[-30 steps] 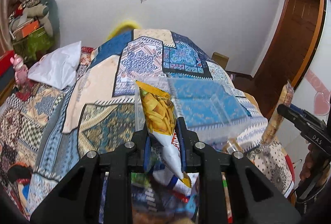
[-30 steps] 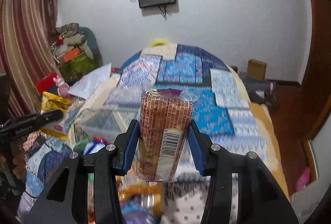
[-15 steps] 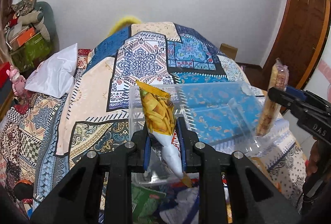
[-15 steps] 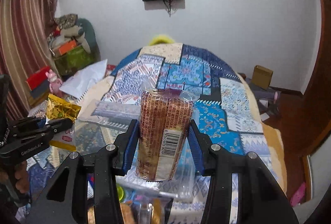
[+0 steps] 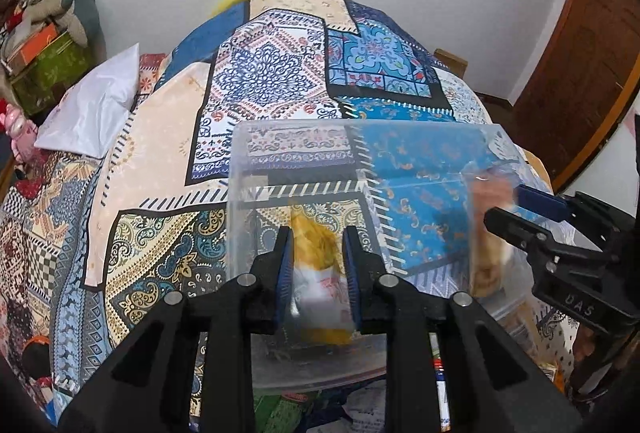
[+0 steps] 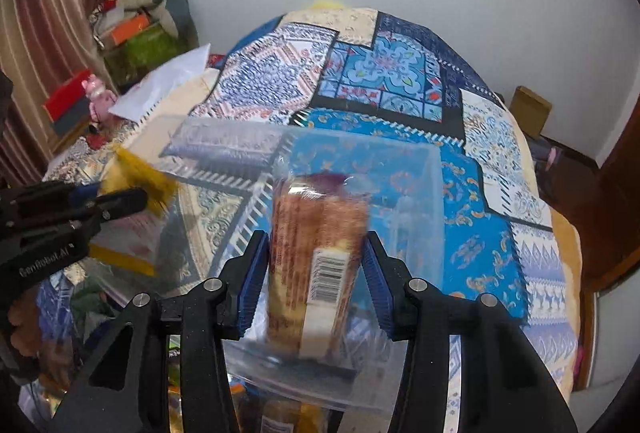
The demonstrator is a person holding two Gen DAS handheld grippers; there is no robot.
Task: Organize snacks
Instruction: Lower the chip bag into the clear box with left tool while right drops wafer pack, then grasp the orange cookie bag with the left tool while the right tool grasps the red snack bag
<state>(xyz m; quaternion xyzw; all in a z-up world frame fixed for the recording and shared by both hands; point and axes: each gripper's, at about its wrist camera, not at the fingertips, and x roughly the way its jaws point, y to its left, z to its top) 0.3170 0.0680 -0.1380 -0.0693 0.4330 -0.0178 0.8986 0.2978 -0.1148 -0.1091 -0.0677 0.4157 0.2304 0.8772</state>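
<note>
Both hand-held grippers are pointing steeply down and forward over one clear plastic storage box (image 5: 420, 169) that is sitting on a patchwork quilt in blue, cream and teal (image 5: 168, 137).

The left gripper (image 5: 318, 233) is reaching over the near wall of the box. Its two blue-padded fingers (image 5: 285, 265) are opening, and one yellow-and-white crinkled chip bag (image 5: 320, 273) is sitting blurred between them, inside the box; whether the pads are touching it I cannot tell. The same bag is showing as a yellow smear at the left gripper's tips in the right wrist view (image 6: 140, 177).

The right gripper (image 6: 316, 237) is angling down over the box's right part. Its two fingers (image 6: 252, 281) are also opening, with a slim gap showing on each side of one tall clear-wrapped pack of brown biscuits with a barcode label (image 6: 316, 257), which is standing upright between them and looks free of the pads. In the left wrist view the pack (image 5: 488, 233) is just in front of the right gripper's tips, within the box walls.

One white pillow (image 5: 92, 109) is lying well to the left of the left fingers. More snack packets are lying blurred beneath both grippers' bases; their number cannot be told.
</note>
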